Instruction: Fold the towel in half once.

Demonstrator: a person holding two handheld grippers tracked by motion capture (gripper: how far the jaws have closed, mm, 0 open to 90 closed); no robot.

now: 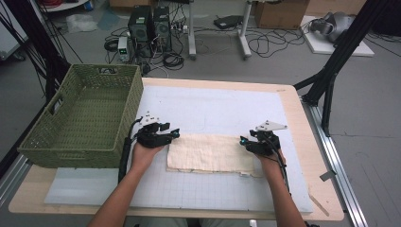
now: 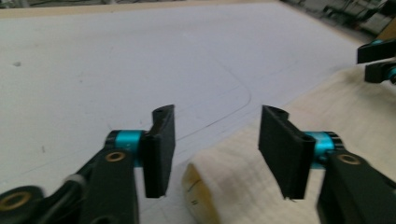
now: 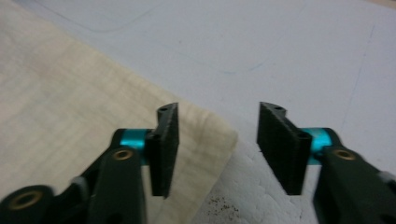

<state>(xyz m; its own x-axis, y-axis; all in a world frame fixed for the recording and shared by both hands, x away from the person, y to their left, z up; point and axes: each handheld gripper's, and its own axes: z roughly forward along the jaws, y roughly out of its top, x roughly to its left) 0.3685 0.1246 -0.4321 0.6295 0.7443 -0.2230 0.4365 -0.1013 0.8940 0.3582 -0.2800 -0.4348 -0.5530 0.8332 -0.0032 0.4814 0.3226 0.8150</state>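
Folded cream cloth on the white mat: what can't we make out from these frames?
- Folded cream cloth: layer count unreadable in high view, too small; its underside is hidden against the white mat.
- Left gripper view: the cloth's near end is cut off by the bottom edge and blurred; small marks on its fold are unreadable.
- Green woven basket: its near inner wall is hidden by its own rim.

No text, label, brand or number can be read anywhere: the only marks are a few small dark strokes on the near folded edge of the cream cloth (image 2: pixel 198 189) in the left gripper view, and they are too blurred and small to make out
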